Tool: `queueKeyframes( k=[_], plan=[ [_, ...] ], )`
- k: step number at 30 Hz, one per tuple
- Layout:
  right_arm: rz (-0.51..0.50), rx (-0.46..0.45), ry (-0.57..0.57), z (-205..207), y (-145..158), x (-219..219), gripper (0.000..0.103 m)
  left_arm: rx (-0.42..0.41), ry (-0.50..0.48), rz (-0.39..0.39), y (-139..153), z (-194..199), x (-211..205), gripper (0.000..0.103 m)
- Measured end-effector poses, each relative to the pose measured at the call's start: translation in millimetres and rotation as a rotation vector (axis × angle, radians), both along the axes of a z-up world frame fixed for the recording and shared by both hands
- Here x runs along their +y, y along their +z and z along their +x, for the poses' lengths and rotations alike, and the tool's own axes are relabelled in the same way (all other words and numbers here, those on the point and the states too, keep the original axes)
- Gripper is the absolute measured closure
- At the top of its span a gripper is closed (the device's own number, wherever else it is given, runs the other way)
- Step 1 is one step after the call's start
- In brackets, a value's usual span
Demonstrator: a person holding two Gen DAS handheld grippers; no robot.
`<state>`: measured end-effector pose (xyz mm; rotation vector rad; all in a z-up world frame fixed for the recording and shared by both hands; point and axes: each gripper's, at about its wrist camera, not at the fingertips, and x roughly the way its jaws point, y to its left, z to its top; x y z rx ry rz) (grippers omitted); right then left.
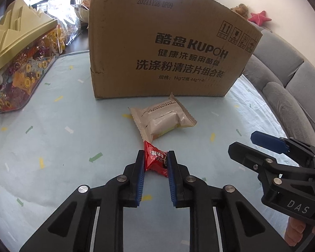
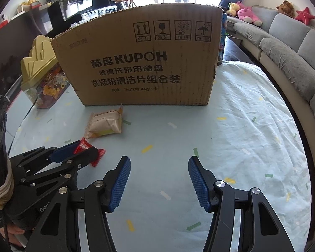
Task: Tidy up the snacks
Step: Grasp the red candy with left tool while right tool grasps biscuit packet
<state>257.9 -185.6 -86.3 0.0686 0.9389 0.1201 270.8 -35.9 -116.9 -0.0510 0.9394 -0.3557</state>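
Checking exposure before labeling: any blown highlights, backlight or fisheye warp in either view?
Left wrist: window above the cardboard box is blown out, the box face backlit but print legible; straight edges bow strongly. The red snack packet in the left tool is sharp. Right wrist: windows also clip, sunlight washes out the tablecloth on the right; the right tool is sharp, corners vignetted.

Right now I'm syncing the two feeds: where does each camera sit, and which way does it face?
Left wrist: on the left tool, facing the cardboard box; tool shut on the red snack packet; right tool alongside.
Right wrist: on the open right tool, facing the same box; left tool and the person's hand show.
Shared: box, beige snack packet, tablecloth.
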Motion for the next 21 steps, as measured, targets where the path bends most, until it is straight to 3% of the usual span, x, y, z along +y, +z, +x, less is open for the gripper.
queueKeyframes(
  k=[12,21],
  plan=[
    [0.018,-0.014,0.069,10,7,27,0.045,-0.082,0.051,-0.049,24,-11,36,0.086],
    [0.057,-0.036,0.12,42,10,50,0.045,-0.102,0.101,-0.056,28,0,59,0.086]
  ],
)
